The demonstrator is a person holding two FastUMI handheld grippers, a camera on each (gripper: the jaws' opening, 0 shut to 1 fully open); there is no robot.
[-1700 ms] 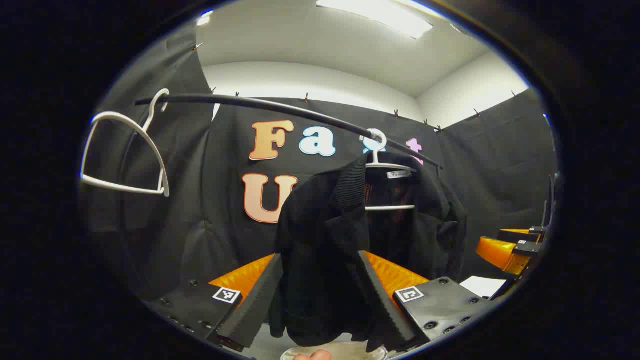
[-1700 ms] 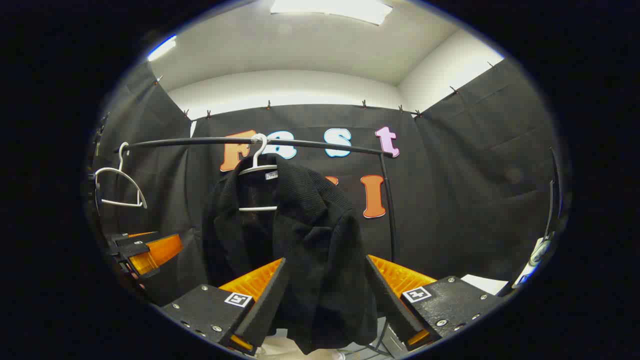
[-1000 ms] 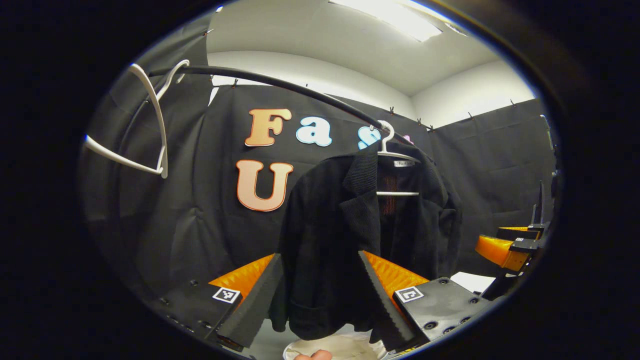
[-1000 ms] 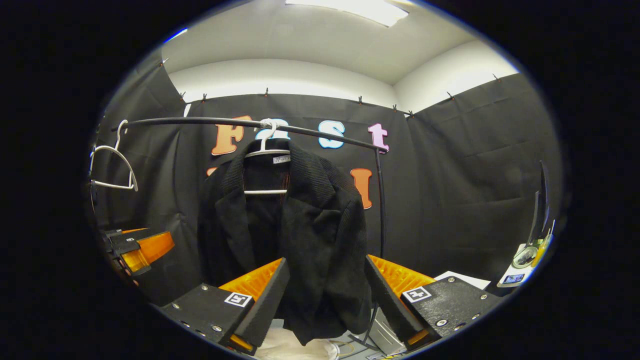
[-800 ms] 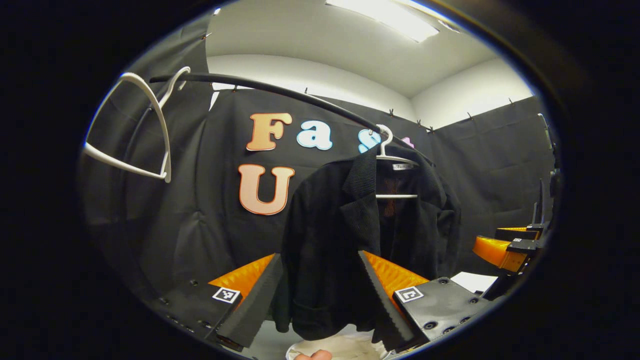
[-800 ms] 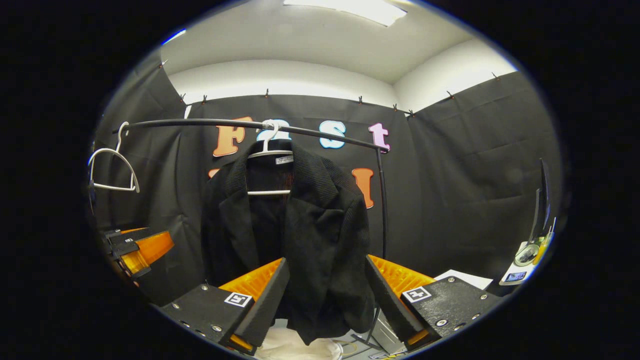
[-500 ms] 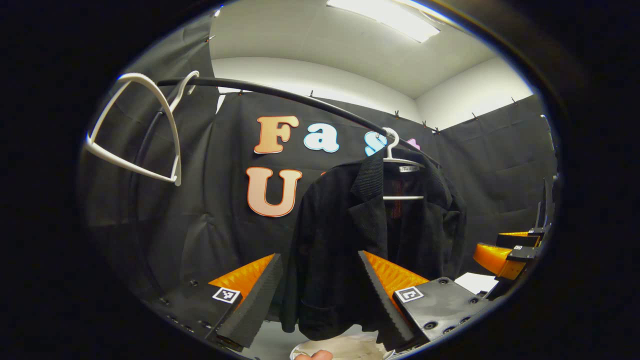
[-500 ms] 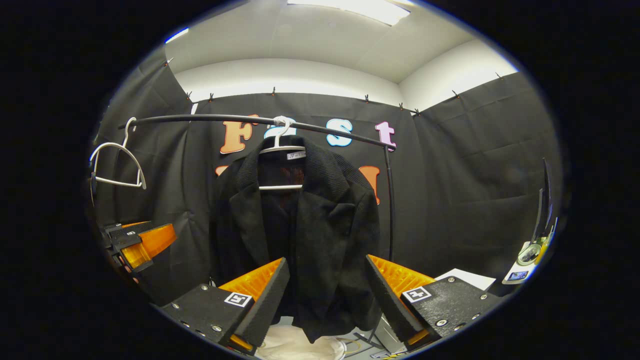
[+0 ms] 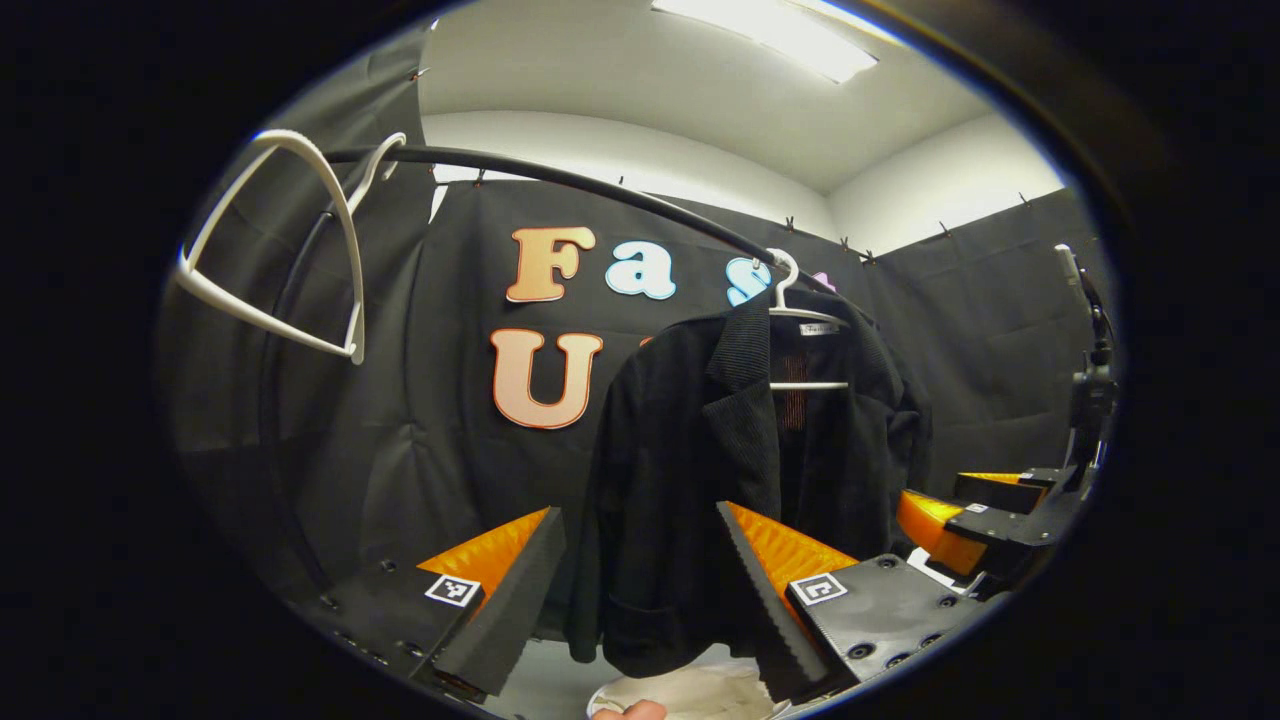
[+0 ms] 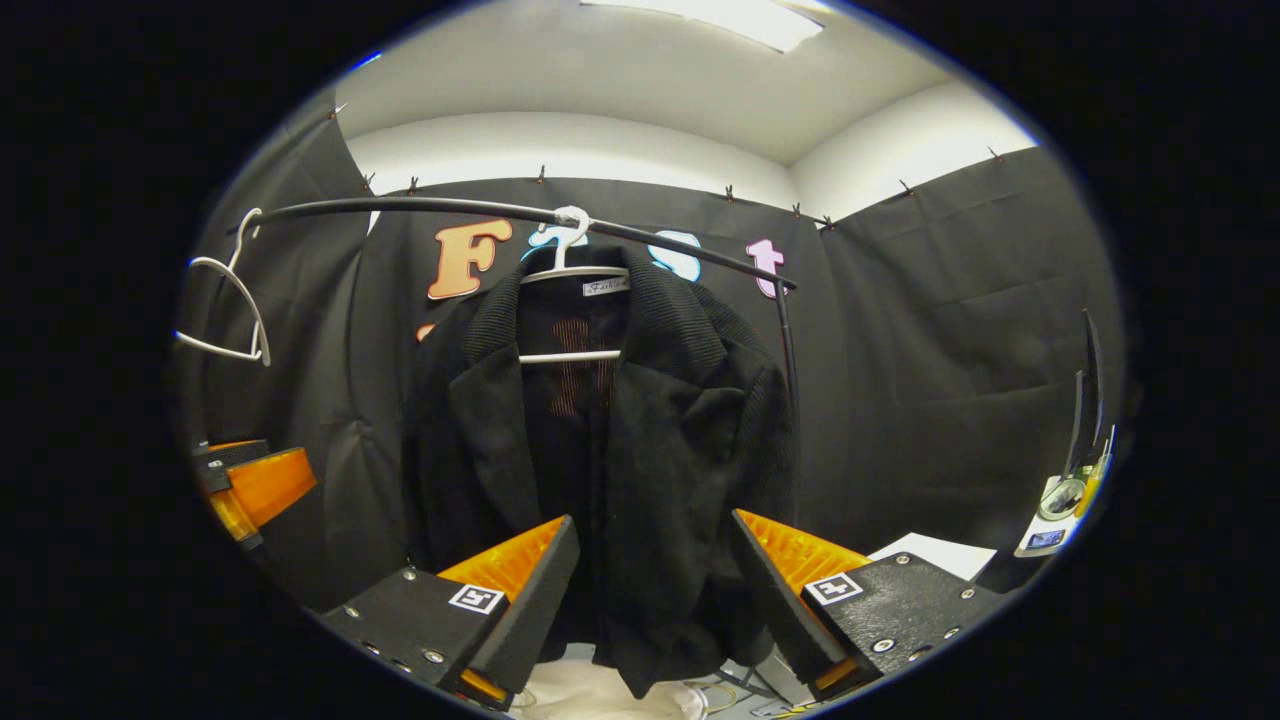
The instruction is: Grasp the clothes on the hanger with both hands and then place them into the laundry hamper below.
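A black jacket (image 9: pixel 720 470) (image 10: pixel 600 450) hangs on a white hanger (image 9: pixel 800 310) (image 10: pixel 570 270) from a black rail (image 9: pixel 560 185) (image 10: pixel 480 210). My left gripper (image 9: pixel 640 590) is open in front of the jacket's lower left side, short of the cloth. My right gripper (image 10: pixel 650 590) is open too, with the jacket's lower front seen between its fingers, apart from it. The right gripper (image 9: pixel 960 510) also shows at the right of the left gripper view, and the left gripper (image 10: pixel 245 490) at the left of the right gripper view. Below the jacket lies the pale hamper (image 9: pixel 690 690) (image 10: pixel 600 695).
An empty white hanger (image 9: pixel 290 260) (image 10: pixel 225 310) hangs at the rail's left end. The rail's upright post (image 10: pixel 790 380) stands just right of the jacket. A white sheet (image 10: pixel 925 550) and small items (image 10: pixel 1060 510) lie at the right. A fingertip (image 9: pixel 625 710) shows at the bottom edge.
Both grippers have come nearer the jacket, which looks larger and more centred in the right gripper view. The right gripper has shifted inward in the left gripper view. Both stayed open.
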